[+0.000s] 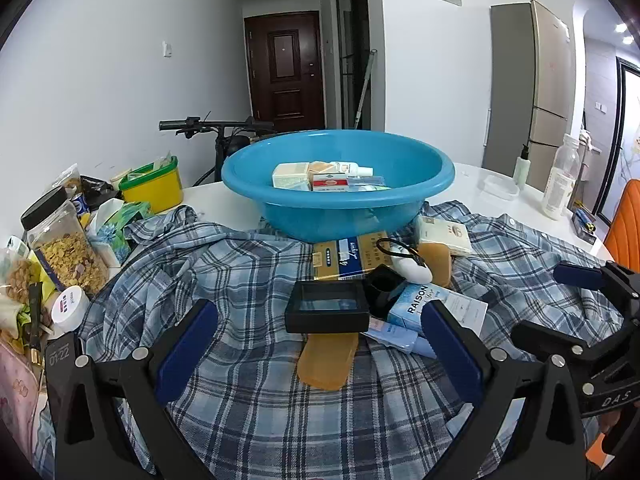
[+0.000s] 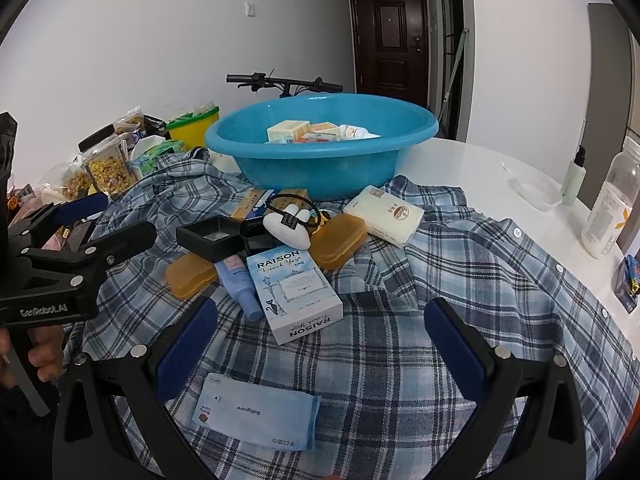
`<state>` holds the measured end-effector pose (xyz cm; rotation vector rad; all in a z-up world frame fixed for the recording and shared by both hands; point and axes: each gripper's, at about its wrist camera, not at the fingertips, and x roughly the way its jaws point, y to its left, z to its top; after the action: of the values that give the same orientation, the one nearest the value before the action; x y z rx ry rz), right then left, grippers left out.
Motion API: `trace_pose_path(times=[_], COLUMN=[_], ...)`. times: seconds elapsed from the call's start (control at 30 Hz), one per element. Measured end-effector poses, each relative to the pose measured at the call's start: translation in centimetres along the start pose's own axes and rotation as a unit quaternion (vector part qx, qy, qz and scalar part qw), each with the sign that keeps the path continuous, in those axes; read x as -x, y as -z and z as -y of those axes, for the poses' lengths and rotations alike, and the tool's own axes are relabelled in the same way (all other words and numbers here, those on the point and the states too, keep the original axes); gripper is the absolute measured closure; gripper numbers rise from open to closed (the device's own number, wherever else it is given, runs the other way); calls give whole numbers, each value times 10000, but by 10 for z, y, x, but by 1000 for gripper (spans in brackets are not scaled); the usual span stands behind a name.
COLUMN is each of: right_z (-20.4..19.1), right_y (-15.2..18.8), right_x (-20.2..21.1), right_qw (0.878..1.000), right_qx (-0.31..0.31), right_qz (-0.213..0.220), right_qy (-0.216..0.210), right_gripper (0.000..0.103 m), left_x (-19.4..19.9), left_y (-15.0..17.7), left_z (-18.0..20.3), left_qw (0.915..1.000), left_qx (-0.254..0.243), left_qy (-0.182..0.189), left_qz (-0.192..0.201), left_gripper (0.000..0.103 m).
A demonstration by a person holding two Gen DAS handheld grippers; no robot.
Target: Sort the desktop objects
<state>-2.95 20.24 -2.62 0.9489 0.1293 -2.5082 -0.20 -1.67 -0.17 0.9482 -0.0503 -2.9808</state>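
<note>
Covering most of the white counter (image 2: 472,160) is a blue plaid shirt (image 2: 460,280), its buttoned edge running down my right side with bare counter beyond it, while jars and snack bags (image 1: 64,248) crowd the left edge. At the far end of the shirt sits the blue basin (image 1: 338,184), already holding several small boxes and a bottle; its near wall touches the pile in front of it. That pile lies between basin and me: a gold carton (image 1: 348,258), a white tissue pack (image 2: 384,216), a pale blue RAISON box (image 2: 294,292), a black frame case (image 1: 328,312), two amber cases (image 2: 338,240), a white pouch (image 2: 286,228) and a blue tube (image 2: 242,284). Nearest me, apart from the pile, a wipes packet (image 2: 256,416) lies flat on open cloth. My left gripper (image 1: 320,348) and my right gripper (image 2: 320,344) both hang above the shirt with jaws spread wide and nothing between them; the cloth just below each is free.
</note>
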Motion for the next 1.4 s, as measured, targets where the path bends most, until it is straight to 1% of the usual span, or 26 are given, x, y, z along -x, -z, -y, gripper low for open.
trace_pose_path(times=[0.1,0.23,0.37,0.63,0.73,0.77,0.8,0.87,0.97,1.03,1.07,1.1,1.17,1.23,1.3,1.4], right_z=[1,7,10,10,10,9,8,8,13,17,18,17,13,9,7,1], right_y=[0,1,3,4,-1,-1,0,1,0,0,0,0,0,2,5,5], right_x=[1,-3,-7,-10,-12,-11,-9,-3,-1,3,6,8,4,-1,-2,1], right_qw=[9999,9997,9989,9981,9962,9970,9984,9995,9996,9986,9984,9985,9994,9996,9995,9996], right_qx=[-25,-111,-105,-91,-91,-43,8,7,-253,-517,-554,-522,-331,-251,-252,-160], right_qz=[-1,-102,-229,-298,-370,-356,-271,-98,-59,67,137,182,31,-88,-71,15], right_qy=[119,205,402,530,778,686,505,286,79,30,9,3,40,-75,-191,-219], right_gripper=[0,0,0,0,0,0,0,0,0,0,0,0,0,0,0,0], left_x=[1,4,4,4,3,3,2,2,2,5,6,7,10,13,15,18], left_y=[0,-1,-1,-2,-1,-1,-1,-1,-1,-2,-2,-2,-3,-3,-4,-4], left_z=[-1,-1,-1,1,2,3,3,4,5,5,6,6,8,10,12,11], left_qw=[10000,10000,10000,10000,9999,9999,9999,9999,9999,9997,9996,9995,9992,9988,9984,9976], left_qx=[11,-7,-13,-43,-65,-71,-74,-81,-88,-99,-104,-112,-159,-225,-271,-243], left_qy=[11,41,38,54,82,84,89,108,146,205,240,272,325,358,404,516], left_qz=[11,30,27,21,15,11,6,-6,27,58,78,107,179,240,284,398], left_gripper=[0,0,0,0,0,0,0,0,0,0,0,0,0,0,0,0])
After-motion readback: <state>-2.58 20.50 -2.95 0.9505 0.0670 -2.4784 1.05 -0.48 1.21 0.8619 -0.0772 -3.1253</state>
